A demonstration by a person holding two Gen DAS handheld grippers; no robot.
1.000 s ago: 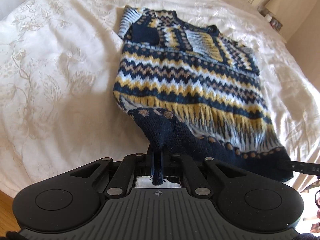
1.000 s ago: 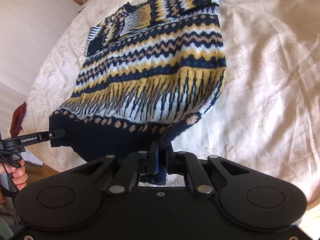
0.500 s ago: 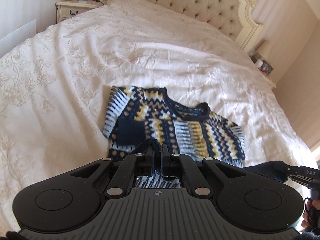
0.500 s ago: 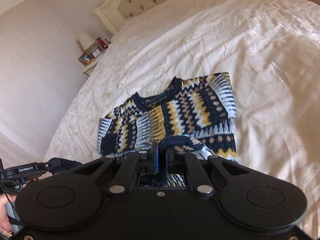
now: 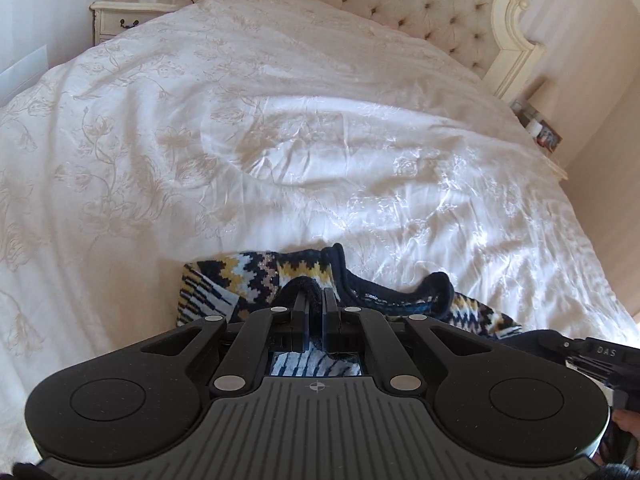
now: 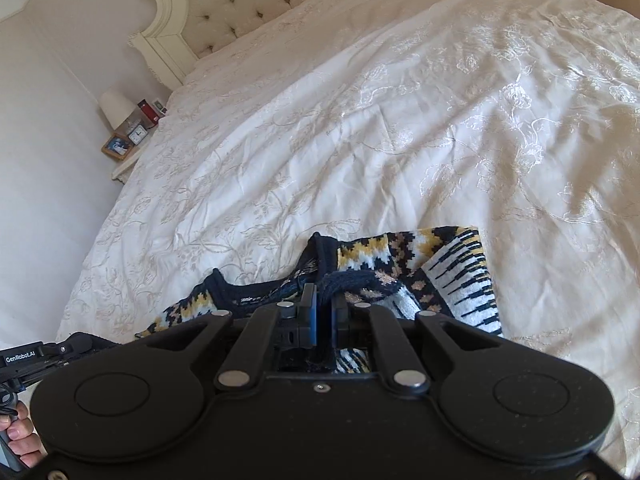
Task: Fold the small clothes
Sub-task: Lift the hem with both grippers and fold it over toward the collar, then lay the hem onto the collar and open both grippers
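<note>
A small knitted sweater (image 5: 256, 276) in navy, yellow, white and tan zigzag bands lies on the white bedspread (image 5: 280, 140). My left gripper (image 5: 315, 300) is shut on the sweater's navy hem, carried up over the collar end. My right gripper (image 6: 323, 300) is shut on the hem at the other corner; the sweater (image 6: 448, 268) shows just ahead of it with its neckline near the fingers. Most of the sweater is hidden under the gripper bodies. The right gripper also shows at the right edge of the left wrist view (image 5: 560, 340), and the left gripper at the left edge of the right wrist view (image 6: 76, 344).
A tufted cream headboard (image 5: 400, 4) stands at the far end of the bed. A nightstand (image 5: 132, 12) with a clock, photo frame and lamp is at the far left. Another bedside surface with small items (image 5: 540, 128) is at the far right.
Both grippers have carried the hem forward from the foot end up over the sweater toward its collar. The long body seen earlier is now doubled over and mostly hidden beneath the grippers.
</note>
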